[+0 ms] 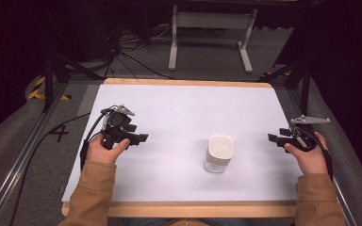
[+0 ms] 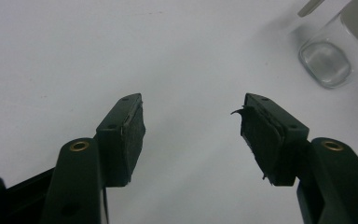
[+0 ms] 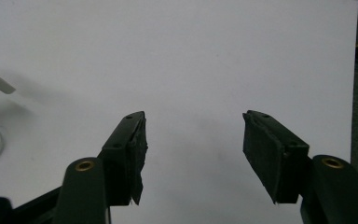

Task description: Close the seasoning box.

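Nearest the person, both sleeved forearms reach over the wooden front edge of the white tabletop (image 1: 179, 108), each hand holding a gripper low above it. Left gripper (image 1: 136, 138) sits at the left side, right gripper (image 1: 274, 138) at the right, both with jaws spread apart and grasping nothing. Between them, nearer the right one, a clear glass jar (image 1: 220, 153) with a white lid stands upright on the tabletop

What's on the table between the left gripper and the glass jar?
Nothing: in the high view only bare white table top lies between the left gripper and the jar; its jaws stand open, empty.
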